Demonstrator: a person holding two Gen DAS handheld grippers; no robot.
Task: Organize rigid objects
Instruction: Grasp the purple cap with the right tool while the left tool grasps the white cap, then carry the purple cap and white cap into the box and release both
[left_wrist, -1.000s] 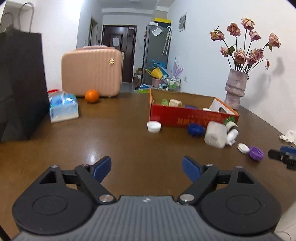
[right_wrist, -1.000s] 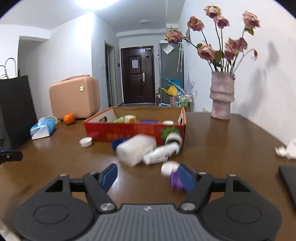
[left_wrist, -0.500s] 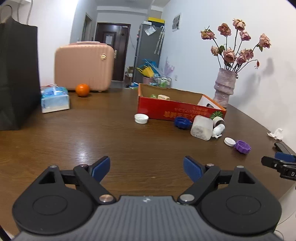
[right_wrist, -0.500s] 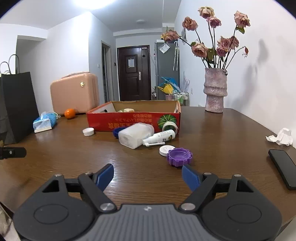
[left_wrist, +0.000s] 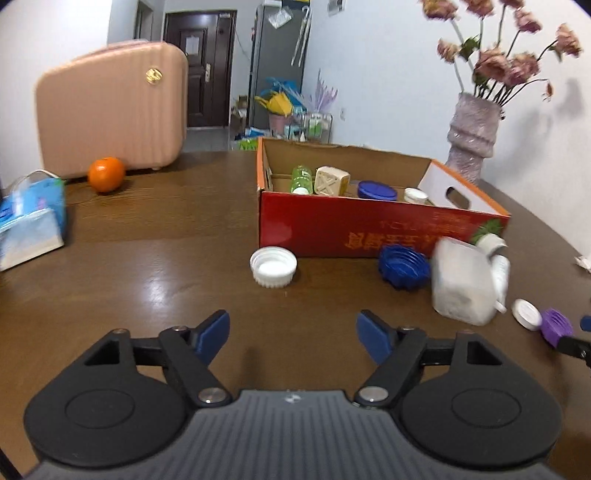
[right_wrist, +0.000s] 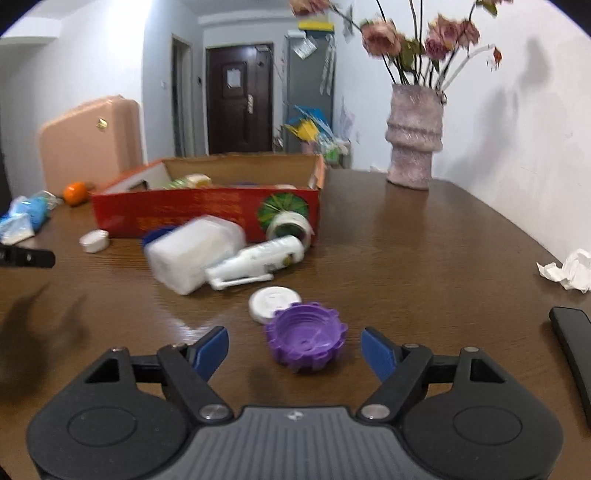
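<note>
Both grippers have closed in on the clutter since half a second ago. In the right wrist view the purple cap (right_wrist: 307, 340) now sits between the spread blue fingertips of the right gripper (right_wrist: 294, 349), jaws wide apart, nothing clamped; earlier it lay well ahead of them. Left gripper (left_wrist: 291, 334) also wide apart and empty, now nearer the white cap (left_wrist: 273, 266), which lies just ahead of its tips on the table (left_wrist: 166, 240).

Reading: right side looks lined up for a pinch on the purple cap, probably bound for the red box (left_wrist: 351, 230). Left side seems headed for the white cap. Neither grasp made yet.

Loose items in front of the box: blue cap (left_wrist: 403, 267), translucent container (right_wrist: 194, 253) on its side, white bottle (right_wrist: 258, 260) touching it, flat white lid (right_wrist: 273, 302) just behind the purple cap. Box already holds a few pieces, among them a blue lid (left_wrist: 376, 190).

Hard to make out:
- both views smeared by motion; container edges soft
- whether the purple cap touches the white lid, cannot tell
- box contents half hidden behind its front wall
- roll of tape (right_wrist: 290, 225) against the box, partly behind the bottle
- black phone (right_wrist: 572, 343) cut off at the right edge
</note>
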